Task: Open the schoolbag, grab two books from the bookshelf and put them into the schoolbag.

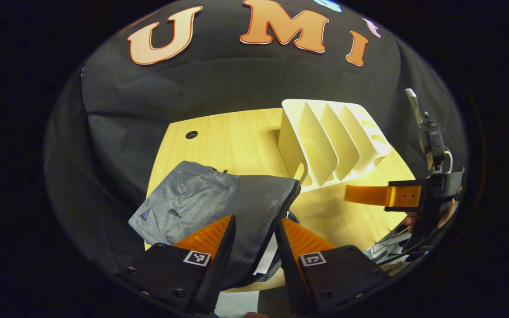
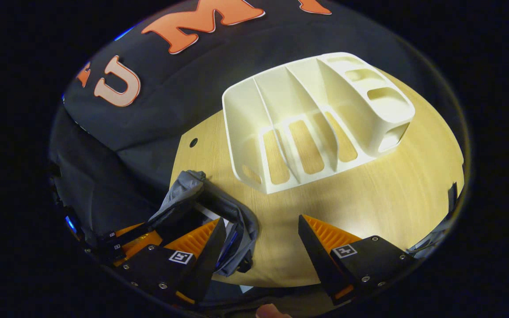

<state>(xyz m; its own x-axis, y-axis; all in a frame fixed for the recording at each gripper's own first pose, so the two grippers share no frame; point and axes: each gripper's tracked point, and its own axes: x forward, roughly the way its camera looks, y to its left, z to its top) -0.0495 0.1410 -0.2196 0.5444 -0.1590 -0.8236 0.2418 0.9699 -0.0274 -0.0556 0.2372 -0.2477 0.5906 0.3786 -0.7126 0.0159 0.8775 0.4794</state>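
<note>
Schoolbag (image 1: 219, 207), grey, is lying on the wooden table (image 1: 237, 141) to the left of the white bookshelf (image 1: 329, 141), its mouth facing the rack. I am seeing my left gripper (image 1: 254, 229) sitting at the bag's open edge, fingers parted with the fabric rim between them; whether they are pressing it, I cannot tell. Something white is showing inside the bag's opening. The bookshelf's slots are standing bare. To the right of the bookshelf, my right gripper (image 2: 261, 225) is hovering over the table with fingers spread wide, gripping nothing.
</note>
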